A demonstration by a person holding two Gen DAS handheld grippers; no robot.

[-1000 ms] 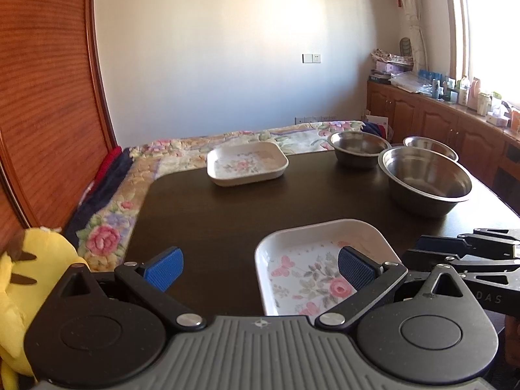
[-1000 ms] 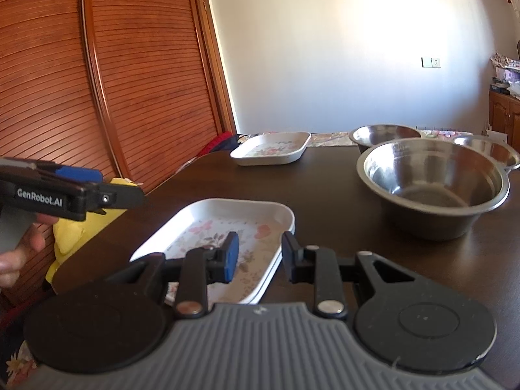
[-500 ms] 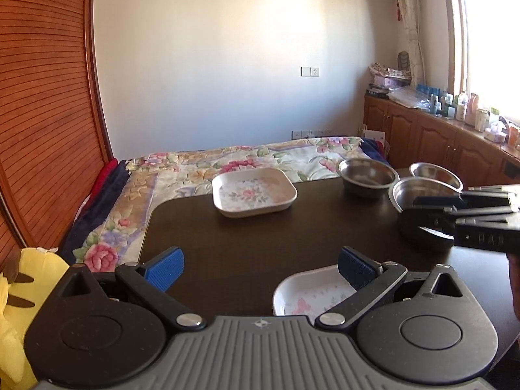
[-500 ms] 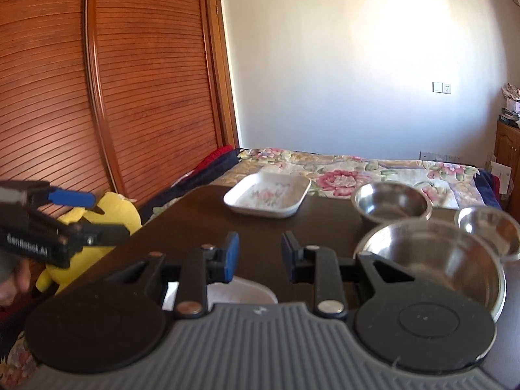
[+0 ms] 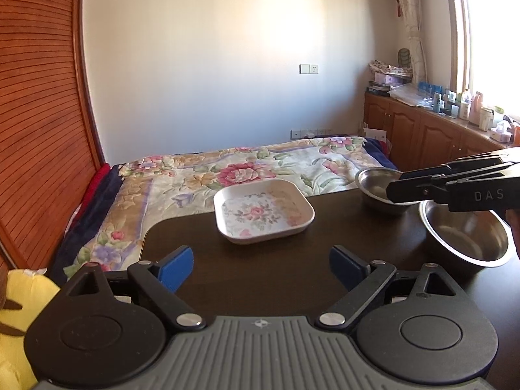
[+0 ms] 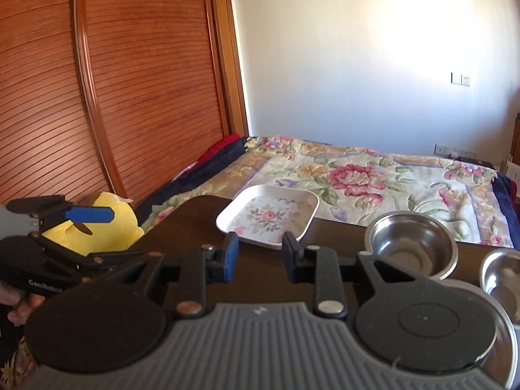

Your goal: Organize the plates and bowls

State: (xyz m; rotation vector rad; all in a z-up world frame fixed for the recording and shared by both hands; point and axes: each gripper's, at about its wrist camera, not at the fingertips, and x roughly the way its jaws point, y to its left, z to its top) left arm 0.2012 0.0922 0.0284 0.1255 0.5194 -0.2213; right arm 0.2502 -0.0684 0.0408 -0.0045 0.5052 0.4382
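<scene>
The left tool (image 5: 261,268) is spread wide and holds nothing, raised above the dark counter (image 5: 341,227) and aimed at the flowered square plate (image 5: 264,210) at its 12 o'clock. That wide spread probably suits taking the plate by its rim. The plate sits flat near the counter's far edge, beside the bed (image 5: 247,169), apart from the steel bowls.

The right tool (image 6: 260,256) is set narrow, with a gap between its blue pads, and is also empty. From its view the plate (image 6: 268,216) lies at 12 o'clock, a small steel bowl (image 6: 411,248) at 2 o'clock and another bowl (image 6: 502,274) at 3 o'clock, partly cut off. In the left view, the right tool (image 5: 395,191) crosses in front of the small bowl (image 5: 373,183), with a bigger bowl (image 5: 464,234) nearer.

The bowls sit side by side, none nested, so the sorting seems barely begun. A yellow plush toy (image 6: 104,224) lies off the counter at 9 o'clock.
</scene>
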